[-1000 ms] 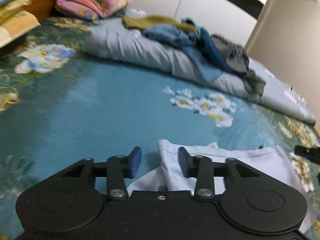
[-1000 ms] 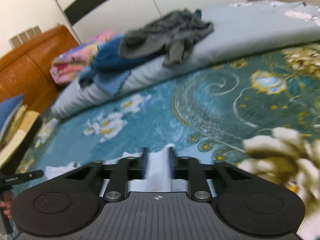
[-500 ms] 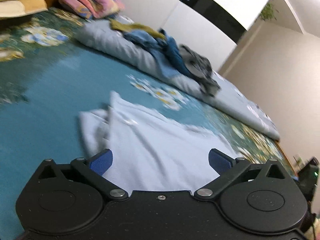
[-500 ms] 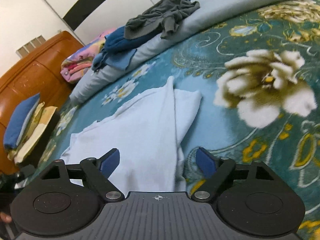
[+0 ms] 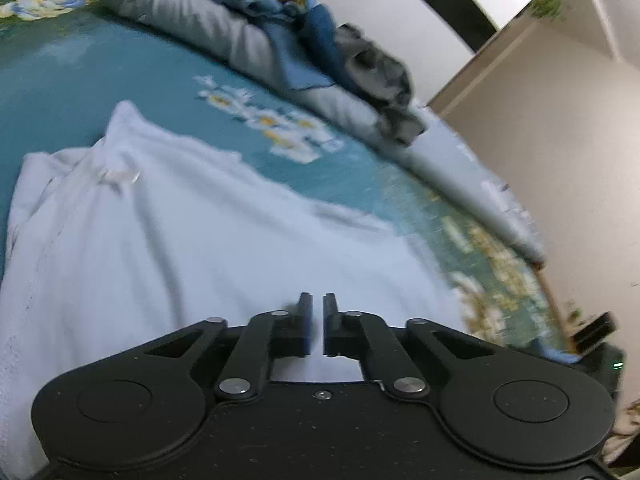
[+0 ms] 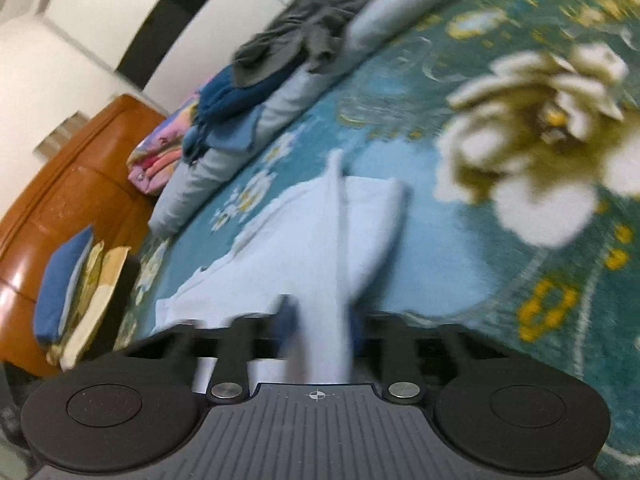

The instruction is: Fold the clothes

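Clothes come first here: a pale blue shirt (image 5: 192, 240) lies spread on a teal flowered bedspread (image 5: 72, 92), and both grippers are at its near edge. The left gripper (image 5: 316, 328) has its jaws drawn almost together with only a thin slit between them; pale cloth shows through that slit and under the fingers, but whether the fabric is actually pinched cannot be told. The right gripper (image 6: 320, 320) is blurred — its jaws stand close on either side of a raised ridge of the shirt (image 6: 320, 248), which runs up between the fingers, so it has the fold in its grasp.

Beyond the left gripper the shirt stretches away to a crumpled end with a small wrinkled patch. In the right view a folded flap of it lies beside the ridge, just short of a large cream flower printed on the bedspread (image 6: 540, 240).

Farther out, a long grey rolled quilt (image 5: 224, 36) crosses the bed with a pile of blue and grey clothes (image 5: 340, 52) on top. In the right view a wooden headboard (image 6: 60, 184) and stacked pillows (image 6: 76, 284) sit at the left.
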The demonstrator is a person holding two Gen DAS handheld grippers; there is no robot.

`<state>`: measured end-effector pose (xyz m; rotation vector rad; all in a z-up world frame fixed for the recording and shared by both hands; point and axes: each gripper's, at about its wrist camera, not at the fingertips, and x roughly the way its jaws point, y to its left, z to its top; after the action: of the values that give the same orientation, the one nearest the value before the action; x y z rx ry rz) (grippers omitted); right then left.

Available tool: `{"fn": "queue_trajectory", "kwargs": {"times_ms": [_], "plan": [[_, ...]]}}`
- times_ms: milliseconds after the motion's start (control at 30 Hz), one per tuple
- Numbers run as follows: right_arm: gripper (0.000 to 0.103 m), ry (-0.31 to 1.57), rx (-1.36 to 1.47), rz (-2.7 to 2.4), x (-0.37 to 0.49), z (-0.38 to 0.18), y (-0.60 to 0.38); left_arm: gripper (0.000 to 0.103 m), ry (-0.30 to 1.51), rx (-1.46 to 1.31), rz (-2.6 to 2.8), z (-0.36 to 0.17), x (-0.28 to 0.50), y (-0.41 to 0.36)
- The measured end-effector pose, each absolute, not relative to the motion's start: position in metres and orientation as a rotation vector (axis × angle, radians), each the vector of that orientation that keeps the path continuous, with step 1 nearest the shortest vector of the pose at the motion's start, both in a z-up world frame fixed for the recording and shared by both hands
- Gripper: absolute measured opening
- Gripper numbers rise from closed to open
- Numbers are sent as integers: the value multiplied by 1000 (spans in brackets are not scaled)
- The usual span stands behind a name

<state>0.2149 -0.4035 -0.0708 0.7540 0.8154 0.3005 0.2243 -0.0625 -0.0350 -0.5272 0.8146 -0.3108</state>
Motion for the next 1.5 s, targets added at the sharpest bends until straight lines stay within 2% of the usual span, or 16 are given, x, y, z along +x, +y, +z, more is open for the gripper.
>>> {"fn": "queue_trajectory", "kwargs": {"times_ms": [267, 533, 633, 700, 800, 967, 1067, 1167, 1267, 1333, 1500], "plan": [[7, 820, 683, 272, 222, -47, -384, 0, 870, -518, -282, -39, 234, -62], [6, 801, 441, 281, 218, 25, -325, 1, 726, -701, -271, -7, 171, 31], [6, 802, 339, 311, 223, 47, -283, 7, 703, -760, -202, -4, 148, 78], [6, 805, 248, 321, 225, 57, -250, 17, 692, -796, -153, -3, 133, 108], [6, 824, 147, 361, 228, 62, -194, 20, 675, -833, -94, -4, 114, 138], [6, 906, 60, 431, 232, 36, -109, 23, 693, -859, -39, -10, 92, 164], [8, 980, 30, 420, 235, 11, -77, 32, 698, -849, -42, -11, 85, 169], [21, 981, 53, 456, 230, 8, -71, 35, 698, -843, -52, -12, 84, 170], [20, 959, 152, 539, 225, 21, -86, 35, 701, -849, -83, -13, 86, 165], [20, 915, 190, 544, 220, 32, -104, 39, 700, -841, -142, -10, 89, 155], [28, 819, 226, 440, 208, 49, -161, 51, 729, -798, -292, -4, 97, 116]]}}
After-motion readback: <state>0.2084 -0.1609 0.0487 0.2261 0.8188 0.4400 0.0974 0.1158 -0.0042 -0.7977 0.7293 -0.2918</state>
